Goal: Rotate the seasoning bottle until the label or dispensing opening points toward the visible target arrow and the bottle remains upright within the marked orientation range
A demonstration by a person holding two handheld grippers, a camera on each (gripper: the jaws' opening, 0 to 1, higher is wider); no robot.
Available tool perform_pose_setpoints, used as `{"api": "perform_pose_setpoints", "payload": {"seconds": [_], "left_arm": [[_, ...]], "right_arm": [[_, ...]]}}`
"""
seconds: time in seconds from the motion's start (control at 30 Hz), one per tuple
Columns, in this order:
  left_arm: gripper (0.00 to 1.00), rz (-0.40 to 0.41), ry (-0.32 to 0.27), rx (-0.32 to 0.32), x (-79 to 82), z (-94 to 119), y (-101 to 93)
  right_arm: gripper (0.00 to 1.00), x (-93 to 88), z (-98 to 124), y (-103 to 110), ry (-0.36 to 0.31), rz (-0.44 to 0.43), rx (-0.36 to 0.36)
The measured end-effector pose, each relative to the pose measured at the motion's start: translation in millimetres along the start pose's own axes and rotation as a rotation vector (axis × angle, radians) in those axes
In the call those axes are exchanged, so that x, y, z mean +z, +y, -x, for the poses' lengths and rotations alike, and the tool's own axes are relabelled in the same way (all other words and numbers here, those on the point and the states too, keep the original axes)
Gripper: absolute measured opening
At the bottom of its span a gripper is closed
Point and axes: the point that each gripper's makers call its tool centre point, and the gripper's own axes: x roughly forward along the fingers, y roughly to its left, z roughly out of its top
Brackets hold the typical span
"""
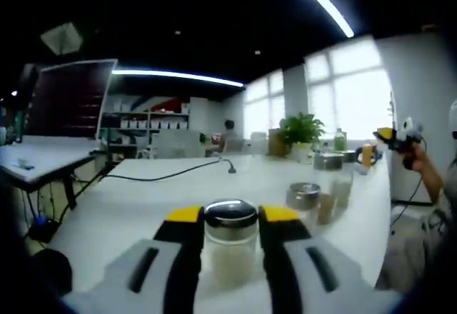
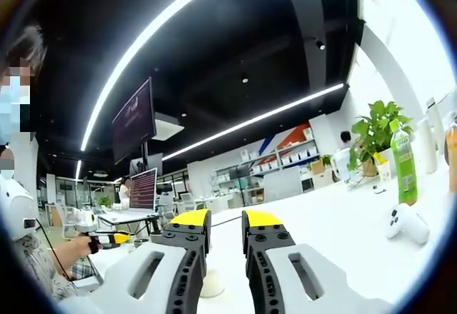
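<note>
Nearest the lens in the left gripper view, the left tongs [image 1: 230,230] are seen with a glass seasoning bottle [image 1: 230,246] standing upright between the yellow-tipped jaws; whether the jaws press its sides or merely flank it cannot be told. The bottle is judged light, rigid, smooth and breakable, with a shiny metal cap [image 1: 230,220], so a hold on the glass body just below the cap is advised, firm enough against slipping during rotation. No label or target arrow can be made out. To the right, two more capped jars [image 1: 305,203] stand near, the only obstacles to a turning wrist; a black cable [image 1: 168,174] lies well beyond on the white worktop [image 1: 136,207], whose left edge falls away close by. In the right gripper view, the right tongs [image 2: 225,230] are held nearly closed on nothing, raised over the worktop, with a green drink bottle [image 2: 403,164] and a white controller [image 2: 404,223] well apart on the right.
</note>
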Motion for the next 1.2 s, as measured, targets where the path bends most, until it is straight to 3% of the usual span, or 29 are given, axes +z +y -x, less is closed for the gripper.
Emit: {"api": "perform_pose_setpoints", "payload": {"seconds": [0.3,0.63,1.2], "left_arm": [[0.31,0.008,0.016,-0.057,-0.8,-0.2,0.6],[0.31,-0.023,0.034,-0.234,-1.1,1.6,-3.7],[0.31,-0.015,0.043,-0.389,-0.8,5.0,-9.3]], "right_arm": [[0.16,-1.8,-1.8,3.5,0.001,0.000,0.004],[0.16,0.4,-1.1,5.9,-0.011,-0.006,0.014],[0.16,3.6,0.8,12.6,-0.021,0.010,0.030]]}}
